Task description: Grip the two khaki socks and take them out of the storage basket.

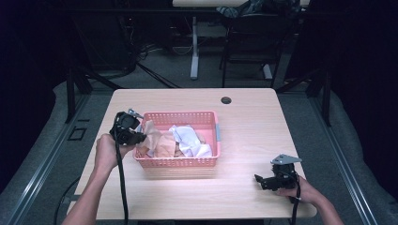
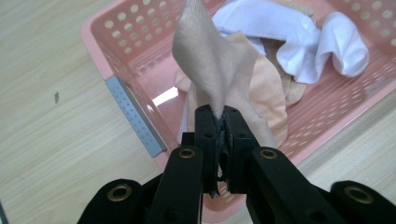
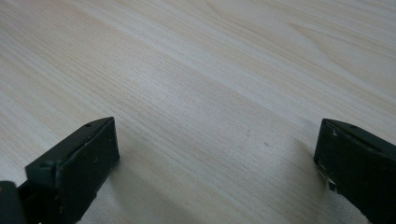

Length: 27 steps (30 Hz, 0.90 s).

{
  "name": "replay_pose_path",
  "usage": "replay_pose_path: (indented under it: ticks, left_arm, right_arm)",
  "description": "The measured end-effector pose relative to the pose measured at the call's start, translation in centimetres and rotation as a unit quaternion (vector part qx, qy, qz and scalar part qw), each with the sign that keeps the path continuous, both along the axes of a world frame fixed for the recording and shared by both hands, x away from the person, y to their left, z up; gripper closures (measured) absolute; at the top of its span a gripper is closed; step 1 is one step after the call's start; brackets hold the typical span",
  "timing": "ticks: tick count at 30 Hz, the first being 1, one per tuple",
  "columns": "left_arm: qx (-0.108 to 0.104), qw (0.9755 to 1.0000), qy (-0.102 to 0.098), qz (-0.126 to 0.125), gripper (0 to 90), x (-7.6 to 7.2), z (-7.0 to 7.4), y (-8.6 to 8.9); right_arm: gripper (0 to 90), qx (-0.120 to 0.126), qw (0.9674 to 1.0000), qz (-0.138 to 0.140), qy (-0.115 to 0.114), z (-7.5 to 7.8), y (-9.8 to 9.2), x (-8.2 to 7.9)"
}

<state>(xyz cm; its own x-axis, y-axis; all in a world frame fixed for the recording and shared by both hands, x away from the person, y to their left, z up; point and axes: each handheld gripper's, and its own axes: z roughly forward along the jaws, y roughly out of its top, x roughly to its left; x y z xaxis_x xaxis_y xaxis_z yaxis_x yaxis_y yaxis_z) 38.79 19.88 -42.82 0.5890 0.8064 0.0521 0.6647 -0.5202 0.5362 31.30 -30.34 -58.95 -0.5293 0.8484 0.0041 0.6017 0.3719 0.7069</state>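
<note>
A pink perforated basket [image 1: 206, 118] stands in the middle of the table and holds crumpled cloths. My left gripper [image 1: 141, 137] hangs at the basket's left rim, shut on a corner of a beige cloth [image 1: 151, 131]. In the left gripper view that beige cloth [image 2: 205, 60] rises in a peak out of the closed jaws of the left gripper [image 2: 223, 116], above the basket [image 2: 121, 51]. A peach cloth [image 2: 271, 93] and a white cloth [image 2: 308, 37] lie beneath it. My right gripper [image 1: 259, 180] rests low over the table at the front right, jaws wide apart with only bare wood between them [image 3: 217, 154].
The light wooden table [image 1: 248, 126] has a dark cable hole [image 1: 226, 100] near its far edge. A grey label plate [image 2: 135, 116] is on the basket's short wall. Beyond the table stand another desk's legs [image 1: 194, 51] and dark stands on the floor.
</note>
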Motion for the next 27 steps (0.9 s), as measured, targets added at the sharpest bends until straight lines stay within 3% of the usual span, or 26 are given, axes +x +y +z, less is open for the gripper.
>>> replay_pose_path:
  ticks: [18,27]
  left_arm:
    - [0.008,0.9997,-0.019,-0.01,86.4,0.7,3.7,-0.2]
    - [0.013,0.9993,-0.035,-0.001,86.4,0.5,5.4,1.1]
  right_arm:
    - [0.0,0.0,1.0,-0.001,-0.001,0.0,0.0,0.0]
    - [0.0,0.001,1.0,0.0,0.0,0.0,0.0,0.0]
